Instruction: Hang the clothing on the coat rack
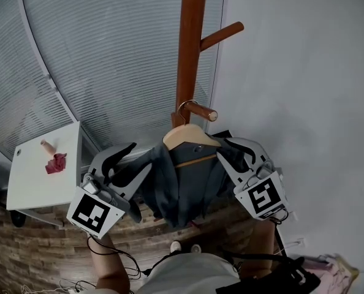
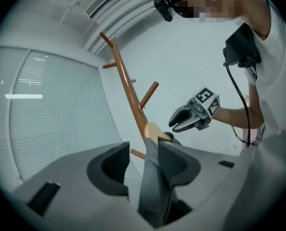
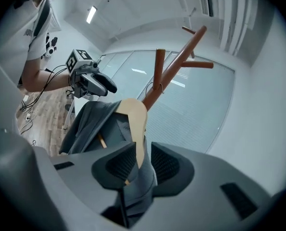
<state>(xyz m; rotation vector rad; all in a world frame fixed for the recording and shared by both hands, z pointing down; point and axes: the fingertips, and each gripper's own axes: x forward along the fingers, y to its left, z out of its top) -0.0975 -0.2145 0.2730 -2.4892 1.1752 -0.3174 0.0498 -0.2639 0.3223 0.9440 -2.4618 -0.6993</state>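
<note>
In the head view, the left gripper point(image 1: 136, 161) and the right gripper point(image 1: 234, 152) flank a wooden hanger point(image 1: 191, 138). The hanger's hook sits over a low peg of the coat rack point(image 1: 191, 41), straight ahead of both grippers. A dark grey garment point(image 1: 182, 192) drapes from the hanger and hangs between the two grippers. Out past the left gripper's outer side stands a white desk point(image 1: 41, 185), well apart from it, with a crumpled red cloth point(image 1: 55, 163) on it.

In the left gripper view, the left gripper point(image 2: 143, 158) is released. Its jaws stand wide, and the garment point(image 2: 152, 186) passes between them, lying against the right-hand pad and clear of the other. The hanger point(image 2: 152, 130) and the coat rack point(image 2: 128, 90) rise just beyond the jaws. The right gripper point(image 2: 175, 123) is on the hanger's far side.

In the right gripper view, the right gripper point(image 3: 140, 165) is clenched on the hanger point(image 3: 133, 119), with its cloth-covered end pinched between the pads. The garment point(image 3: 90, 124) spreads ahead and to the left. The left gripper point(image 3: 107, 86) is beyond it, and the coat rack point(image 3: 167, 81) is ahead.
</note>
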